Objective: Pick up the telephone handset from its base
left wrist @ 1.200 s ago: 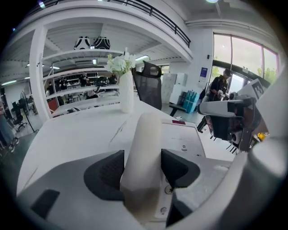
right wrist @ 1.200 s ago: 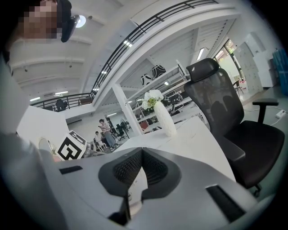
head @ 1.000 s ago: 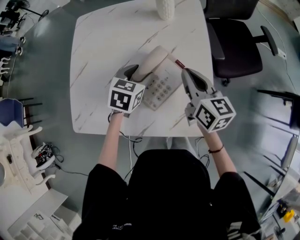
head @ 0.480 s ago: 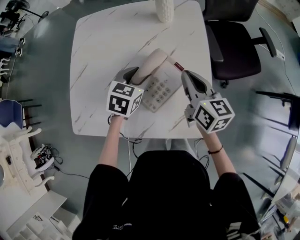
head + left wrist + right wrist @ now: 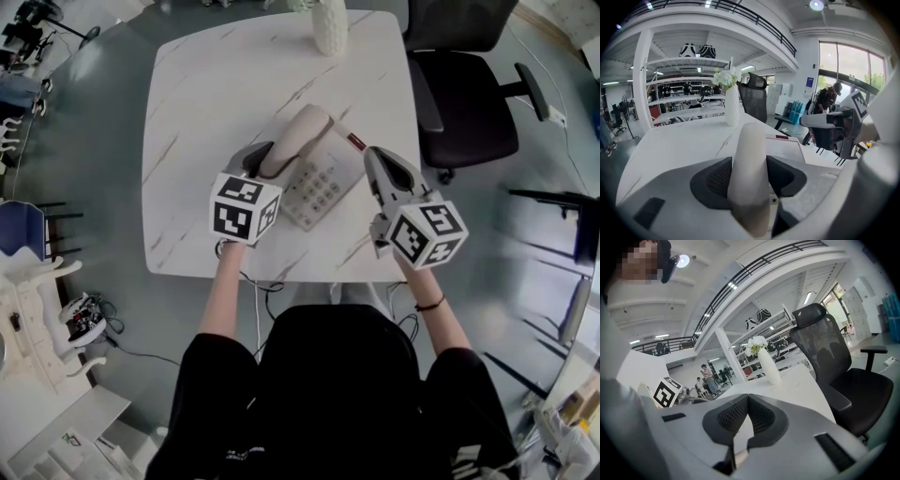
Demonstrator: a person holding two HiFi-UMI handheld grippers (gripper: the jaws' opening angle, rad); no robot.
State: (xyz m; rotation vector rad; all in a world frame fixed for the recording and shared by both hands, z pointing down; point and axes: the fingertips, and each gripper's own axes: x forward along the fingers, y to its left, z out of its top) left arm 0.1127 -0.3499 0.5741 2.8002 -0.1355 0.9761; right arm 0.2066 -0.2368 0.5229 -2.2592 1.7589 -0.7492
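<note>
A beige telephone handset [image 5: 298,139] lies slanted over the left side of its keypad base [image 5: 323,178] on the white marble table [image 5: 206,84]. My left gripper [image 5: 267,152] is at the handset's near end. Its jaws have just been closing with the handset between them, and in the left gripper view both dark pads press the handset [image 5: 749,154] from either side. My right gripper [image 5: 373,156] hovers just right of the base, apart from it. Its pads [image 5: 729,416] meet with nothing between them.
A white vase [image 5: 329,19] with flowers stands at the table's far edge. A black office chair [image 5: 464,89] sits off the table's right far corner. A cable hangs below the near edge. Shelving and clutter stand on the floor at left.
The left gripper's marker cube has shifted slightly toward the near table edge and its jaws have drawn in on the handset. The right gripper has stayed put.
</note>
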